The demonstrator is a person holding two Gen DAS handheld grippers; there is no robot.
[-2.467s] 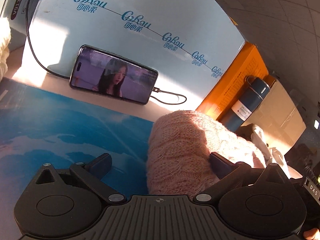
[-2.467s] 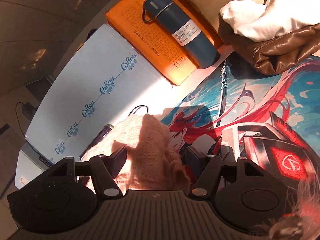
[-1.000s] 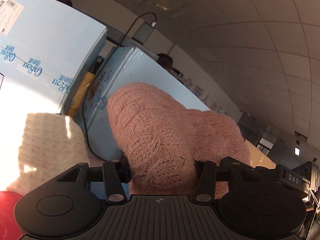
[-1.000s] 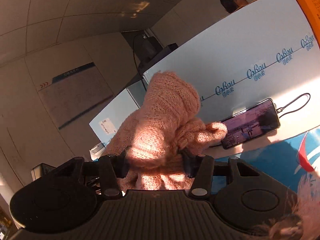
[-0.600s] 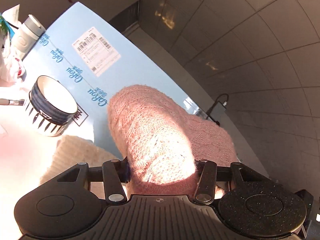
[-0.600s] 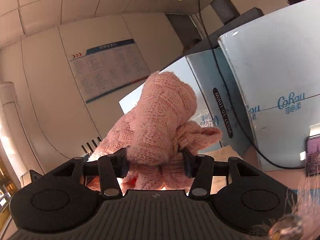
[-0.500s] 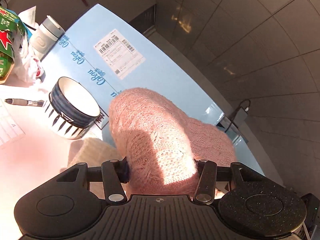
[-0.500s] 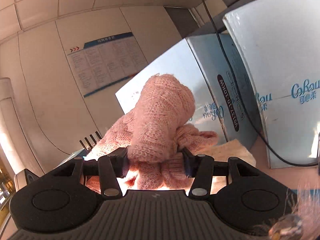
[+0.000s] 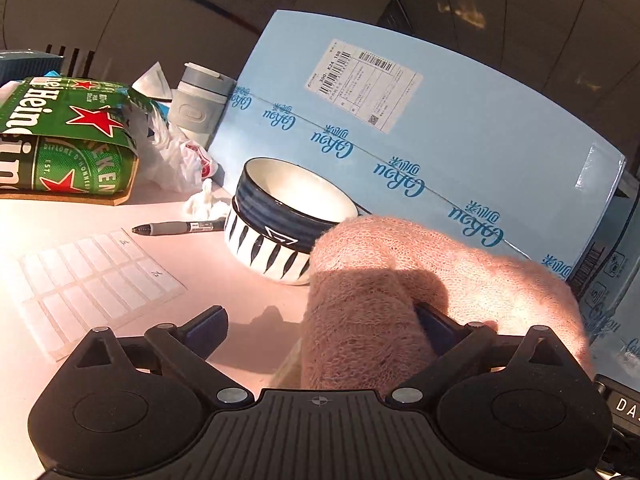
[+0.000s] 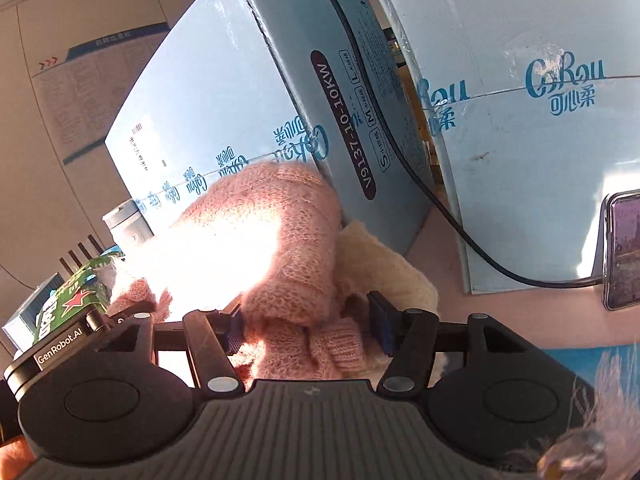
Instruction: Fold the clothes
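Note:
The folded pink knit sweater (image 9: 420, 280) lies low beside a blue-and-white bowl, in front of a light blue carton. My left gripper (image 9: 320, 328) is open; the sweater rests against its right finger (image 9: 436, 328) and the left finger stands free. In the right wrist view the pink sweater (image 10: 280, 240) sits on a folded cream knit garment (image 10: 392, 264). My right gripper (image 10: 306, 324) still holds a fold of the sweater between its fingers, which stand a little apart.
A striped bowl (image 9: 288, 216), a black pen (image 9: 180, 227), a sheet of labels (image 9: 80, 280), a green Heineken carton (image 9: 60, 140) and a grey cup (image 9: 200, 100) stand on the table. Light blue cartons (image 10: 280, 80) stand behind. A charging phone (image 10: 624, 252) leans at the right.
Both grippers swung left and down with the sweater, setting it on the cream garment by the bowl. My left gripper has opened and let go of it; the right one has loosened slightly.

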